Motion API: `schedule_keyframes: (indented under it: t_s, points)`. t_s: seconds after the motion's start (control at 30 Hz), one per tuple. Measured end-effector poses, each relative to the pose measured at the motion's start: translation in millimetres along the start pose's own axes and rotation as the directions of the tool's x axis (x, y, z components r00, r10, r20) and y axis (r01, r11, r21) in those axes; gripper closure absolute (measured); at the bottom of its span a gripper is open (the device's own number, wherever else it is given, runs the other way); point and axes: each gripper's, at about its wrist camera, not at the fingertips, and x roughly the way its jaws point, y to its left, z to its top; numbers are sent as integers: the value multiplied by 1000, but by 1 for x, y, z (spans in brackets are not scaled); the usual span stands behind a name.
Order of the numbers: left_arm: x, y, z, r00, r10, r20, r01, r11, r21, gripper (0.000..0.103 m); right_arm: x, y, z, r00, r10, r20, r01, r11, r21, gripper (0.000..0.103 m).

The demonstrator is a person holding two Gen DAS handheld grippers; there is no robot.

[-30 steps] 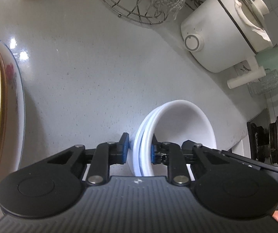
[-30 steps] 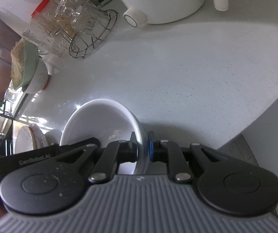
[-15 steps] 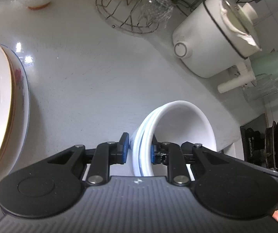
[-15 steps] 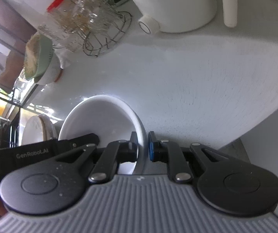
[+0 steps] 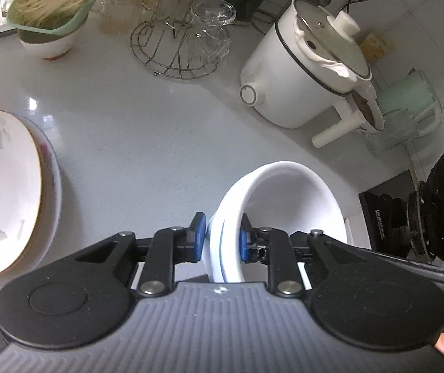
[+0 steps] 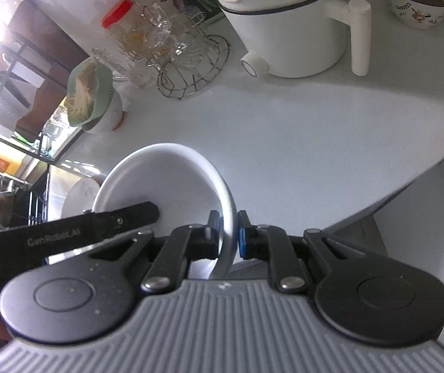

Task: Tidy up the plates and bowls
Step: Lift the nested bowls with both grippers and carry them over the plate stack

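Midway, by the look of it: nested white bowls [image 5: 284, 205] clamped at opposite rims by left gripper [image 5: 222, 239] and right gripper [image 6: 228, 233], jaws nearly closed, raised beside plate stack [image 5: 4, 192]; placing remains.

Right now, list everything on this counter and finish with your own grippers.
stacked bowls: at least two nested, white, held up between both grippers
plates: stack, white, counter's left
electric pot: one, white, back
wire rack: one, metal, holding glasses
strainer bowl: one, green on white, back left
mug: one, pale green, right
left gripper: shut on bowls' left rim
right gripper: shut on opposite rim
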Motion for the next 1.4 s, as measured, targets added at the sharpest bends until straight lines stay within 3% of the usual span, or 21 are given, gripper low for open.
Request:
schedule_keyframes:
  t_s: [0.3, 0.6, 0.73, 1.1, 1.2, 1.4]
  points:
    - [-33, 24, 5, 1000, -9, 3, 8, 1000, 15, 78, -6, 37, -6, 1000, -3, 29, 3, 1000, 8, 88]
    - [-66, 77, 18, 1000, -14, 25, 14, 1000, 14, 78, 9, 97, -10, 999, -6, 50, 8, 1000, -23, 88]
    - [-80, 101, 20, 999, -8, 35, 7, 1000, 30, 78, 22, 121, -11, 999, -1, 47, 2, 999, -35, 88]
    - [-93, 192, 29, 998, 6, 65, -3, 999, -44, 78, 75, 188, -25, 1000, 4, 26, -2, 997, -83, 88]
    - [-94, 222, 26, 999, -9, 45, 13, 996, -89, 78, 90, 206, -31, 1000, -4, 19, 6, 996, -92, 88]
    - [-88, 257, 20, 1000, -10, 16, 11, 997, -78, 78, 117, 230, -42, 999, -43, -13, 42, 994, -100, 88]
